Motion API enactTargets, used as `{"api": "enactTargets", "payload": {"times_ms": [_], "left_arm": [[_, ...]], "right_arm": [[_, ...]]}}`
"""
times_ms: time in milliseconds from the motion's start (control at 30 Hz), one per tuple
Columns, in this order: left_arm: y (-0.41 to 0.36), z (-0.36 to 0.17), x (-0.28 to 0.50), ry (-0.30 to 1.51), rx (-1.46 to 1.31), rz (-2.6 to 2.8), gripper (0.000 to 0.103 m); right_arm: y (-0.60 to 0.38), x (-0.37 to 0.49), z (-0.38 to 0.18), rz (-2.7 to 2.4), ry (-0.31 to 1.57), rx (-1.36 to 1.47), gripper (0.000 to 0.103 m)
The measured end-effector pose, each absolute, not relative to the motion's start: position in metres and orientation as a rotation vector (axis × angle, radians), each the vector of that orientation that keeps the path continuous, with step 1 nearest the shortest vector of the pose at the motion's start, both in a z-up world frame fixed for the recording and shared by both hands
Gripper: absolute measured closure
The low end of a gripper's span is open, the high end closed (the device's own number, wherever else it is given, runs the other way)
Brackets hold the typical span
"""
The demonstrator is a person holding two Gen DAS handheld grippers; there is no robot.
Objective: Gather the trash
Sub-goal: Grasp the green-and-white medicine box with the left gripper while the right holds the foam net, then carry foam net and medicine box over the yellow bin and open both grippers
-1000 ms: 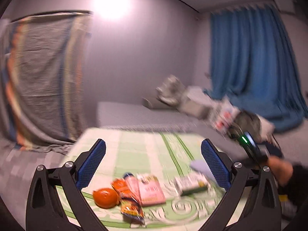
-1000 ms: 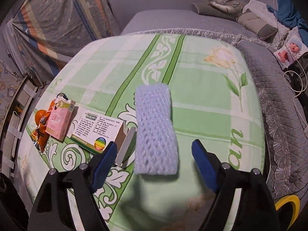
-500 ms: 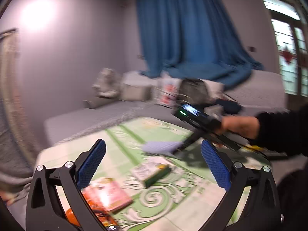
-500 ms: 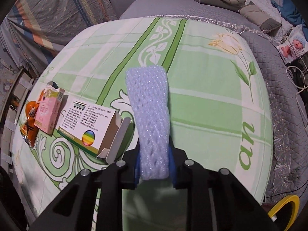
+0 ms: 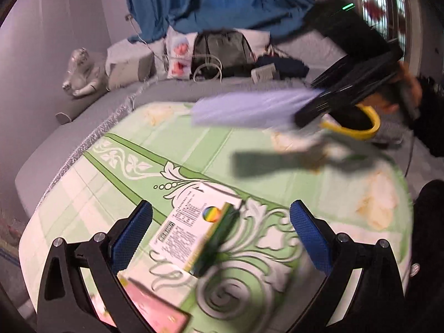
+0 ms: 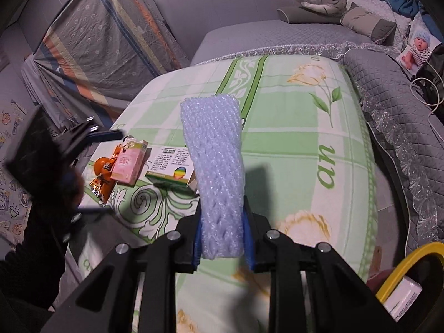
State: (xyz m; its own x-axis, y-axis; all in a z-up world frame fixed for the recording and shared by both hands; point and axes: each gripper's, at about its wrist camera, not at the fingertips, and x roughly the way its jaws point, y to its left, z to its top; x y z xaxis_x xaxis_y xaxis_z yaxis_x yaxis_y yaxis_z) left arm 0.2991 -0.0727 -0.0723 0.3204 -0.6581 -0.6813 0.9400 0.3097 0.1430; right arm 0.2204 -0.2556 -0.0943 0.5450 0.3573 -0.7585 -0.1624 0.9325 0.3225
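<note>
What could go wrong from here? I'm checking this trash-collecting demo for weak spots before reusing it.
1. The right gripper pinches only one end of the soft foam net; most of it sticks out unsupported, so it may slip or catch the yellow bin rim.
2. The left gripper, open, hovers over the white-and-green box, beside the pink carton; closing could nudge the carton.

Counting what is showing on the green floral cloth

Showing are one pale blue foam net sleeve, one white-and-green cardboard box at nine o'clock of it, one pink carton, one orange fruit, one orange snack wrapper, and one yellow-rimmed bin at five o'clock.
</note>
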Motion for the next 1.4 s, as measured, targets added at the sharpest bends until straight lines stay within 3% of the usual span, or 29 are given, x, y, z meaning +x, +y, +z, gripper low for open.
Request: {"api": "enactTargets", "payload": {"times_ms": [300, 800, 1100, 1400], "left_arm": [[-0.089, -0.089, 0.335, 0.667, 0.68, -1.279, 0.008], [-0.108, -0.123, 0.357, 0.775, 0.778, -1.284, 0.009], [-0.114, -0.135, 0.358, 0.812, 0.846, -1.298, 0.031], [-0.105, -0.106, 0.347, 0.746, 0.762, -1.279, 0.035]], "right_arm": [[-0.274, 0.173, -0.083, 0.297, 0.89, 0.291, 0.08], [-0.27, 0.183, -0.088, 0.322, 0.896, 0.31, 0.08], [-0.276, 0.177, -0.088, 0.326, 0.889, 0.33, 0.08], [-0.284, 0.164, -0.082, 0.313, 0.858, 0.358, 0.08]]}}
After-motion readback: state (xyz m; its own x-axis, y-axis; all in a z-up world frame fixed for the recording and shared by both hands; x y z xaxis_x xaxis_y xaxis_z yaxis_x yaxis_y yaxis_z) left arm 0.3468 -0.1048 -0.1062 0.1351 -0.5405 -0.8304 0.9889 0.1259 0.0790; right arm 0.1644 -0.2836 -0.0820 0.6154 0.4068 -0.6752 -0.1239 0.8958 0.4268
